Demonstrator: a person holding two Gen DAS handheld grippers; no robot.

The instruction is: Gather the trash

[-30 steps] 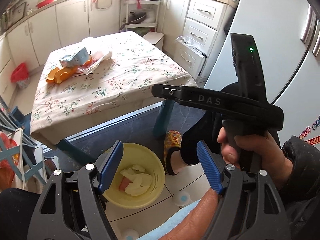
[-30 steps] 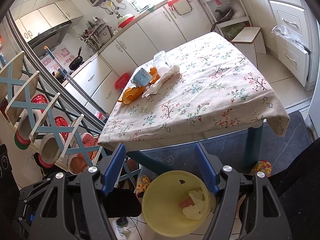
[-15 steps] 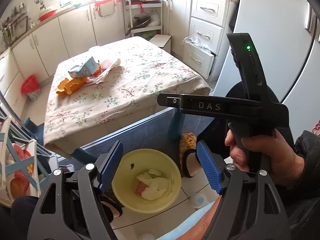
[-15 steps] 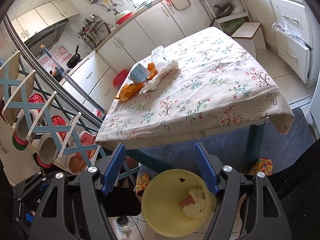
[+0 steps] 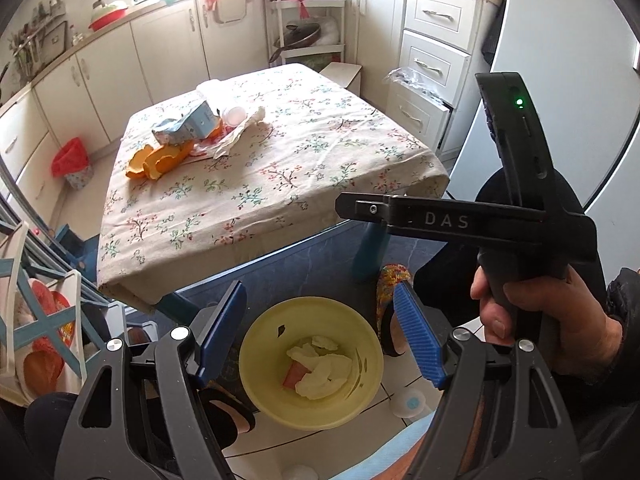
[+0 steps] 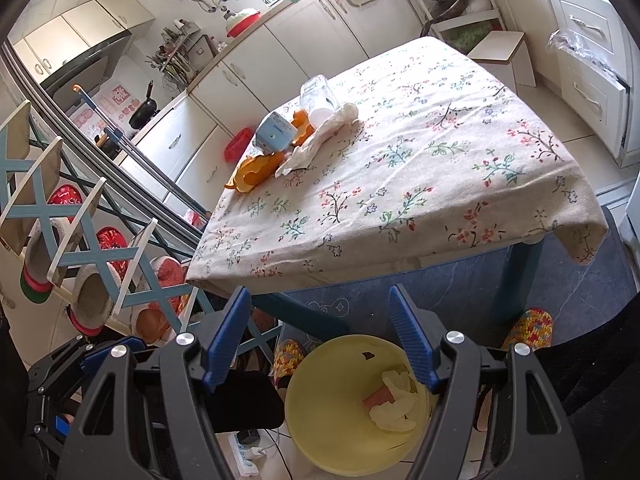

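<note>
My left claw and right claw both gape with nothing between the pads, above the yellow bin on the floor, crumpled paper inside. The remaining trash strings diagonally across the table: orange peel nearest, blue carton, napkin, toppled bottle. Only the left view shows my right hand and "DAS" on its tool

left tool jaws apart, empty; right tool likewise, angled downward.
</note>
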